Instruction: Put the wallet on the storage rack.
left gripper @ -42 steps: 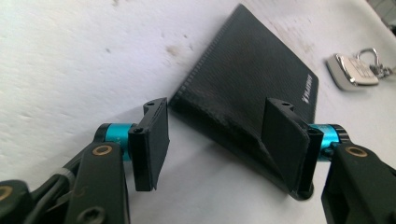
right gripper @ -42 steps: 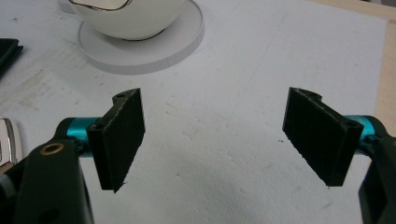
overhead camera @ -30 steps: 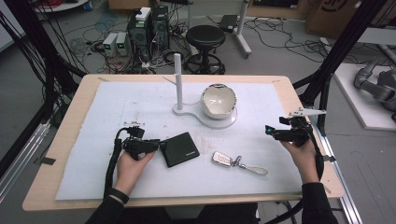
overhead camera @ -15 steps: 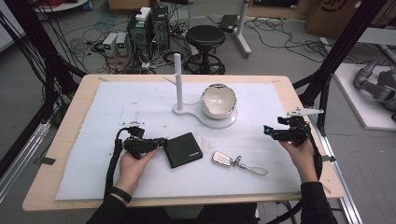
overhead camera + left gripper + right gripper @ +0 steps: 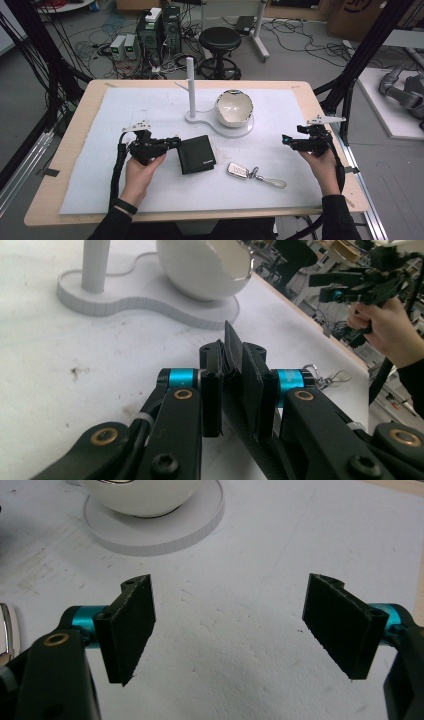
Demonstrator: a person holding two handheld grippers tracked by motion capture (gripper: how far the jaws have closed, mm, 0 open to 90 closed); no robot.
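Observation:
A black wallet lies left of centre on the white mat, and my left gripper is shut on its left edge. In the left gripper view the wallet's edge stands pinched between the two pads of the left gripper. My right gripper hovers open near the mat's right side, apart from everything. In the right gripper view its jaws stand wide apart over bare mat. A silver key fob with a keyring lies right of the wallet.
A white bowl sits on a white stand base with an upright post at the mat's back centre. The bowl lies ahead of the right gripper. The wooden table edge runs close beside the right hand.
The left gripper and the wallet it holds have shifted slightly away from the person. The right gripper has stayed in place, open.

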